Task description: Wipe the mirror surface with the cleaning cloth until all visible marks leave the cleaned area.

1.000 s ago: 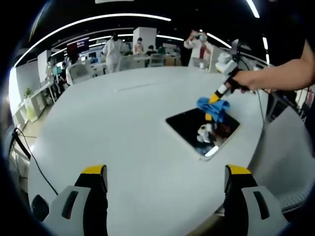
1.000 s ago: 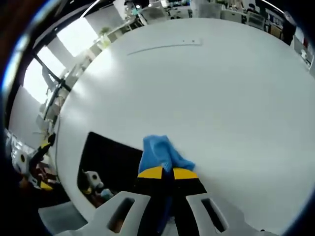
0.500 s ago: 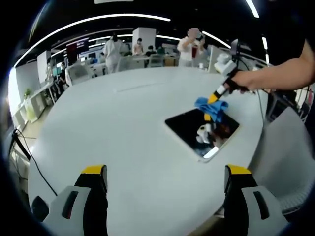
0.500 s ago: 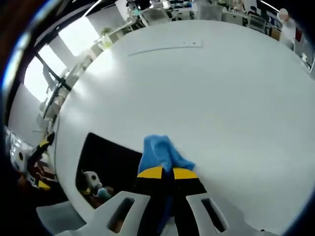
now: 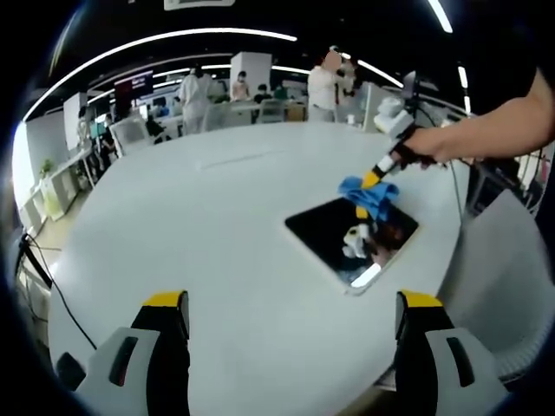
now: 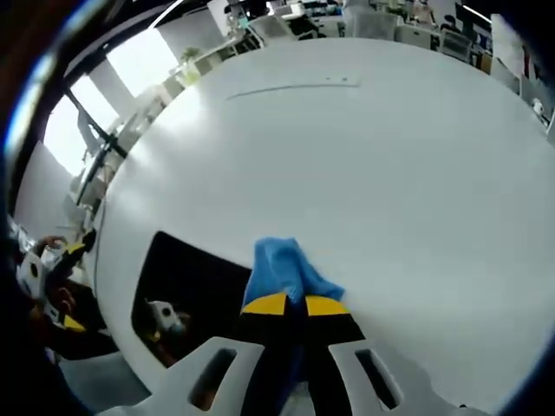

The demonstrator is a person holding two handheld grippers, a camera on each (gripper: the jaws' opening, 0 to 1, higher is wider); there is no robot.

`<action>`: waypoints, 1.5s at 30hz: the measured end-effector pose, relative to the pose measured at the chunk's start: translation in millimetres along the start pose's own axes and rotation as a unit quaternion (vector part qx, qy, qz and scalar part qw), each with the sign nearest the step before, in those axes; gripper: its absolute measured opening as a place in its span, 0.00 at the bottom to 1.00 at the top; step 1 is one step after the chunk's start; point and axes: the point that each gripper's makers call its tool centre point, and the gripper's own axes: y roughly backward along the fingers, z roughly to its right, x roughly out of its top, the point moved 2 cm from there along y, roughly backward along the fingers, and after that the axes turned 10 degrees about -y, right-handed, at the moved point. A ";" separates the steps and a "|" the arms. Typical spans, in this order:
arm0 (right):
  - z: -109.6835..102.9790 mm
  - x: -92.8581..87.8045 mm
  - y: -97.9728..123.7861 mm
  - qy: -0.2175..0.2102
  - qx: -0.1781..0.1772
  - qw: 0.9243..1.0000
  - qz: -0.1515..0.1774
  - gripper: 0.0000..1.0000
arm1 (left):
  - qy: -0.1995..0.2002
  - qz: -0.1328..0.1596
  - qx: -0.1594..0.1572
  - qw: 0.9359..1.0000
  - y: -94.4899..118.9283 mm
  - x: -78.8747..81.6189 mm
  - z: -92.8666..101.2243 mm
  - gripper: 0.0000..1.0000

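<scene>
- The cleaning cloth (image 6: 284, 270) is sticking out just past the tips of the right gripper (image 6: 290, 305), with its loose end lying on the white table (image 6: 364, 165) at the mirror's edge.
- In the left gripper view the same cloth (image 5: 368, 192) is sitting under the right gripper (image 5: 375, 178), draped over the far corner of the mirror (image 5: 351, 243).
- The right gripper is pinching the cloth between yellow-tipped jaws that are pressed together with no gap showing.
- A person's hand (image 5: 434, 143) is holding that gripper from the right side of the left gripper view.
- The left gripper (image 5: 292, 312) is hovering well apart from the mirror, above bare table near its edge, with its jaws spread wide and nothing between them.
- The mirror (image 6: 186, 290) is a flat, dark, glossy rectangle with a thin pale rim, lying flat on the table and reflecting small coloured shapes and a bright light streak.
- The cloth is soft, blue and crumpled into folds.
- The table is smooth, matte white and broad, with a rounded edge.
- Both grippers have pale grey bodies with black jaws capped in yellow.
- Beyond the table, people in white are standing among desks under long ceiling light strips.
</scene>
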 end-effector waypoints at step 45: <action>95.9 -23.2 32.2 0.063 -0.080 0.995 0.018 0.07 | -0.003 -0.007 0.005 1.000 4.7 -4.6 -0.3 1.00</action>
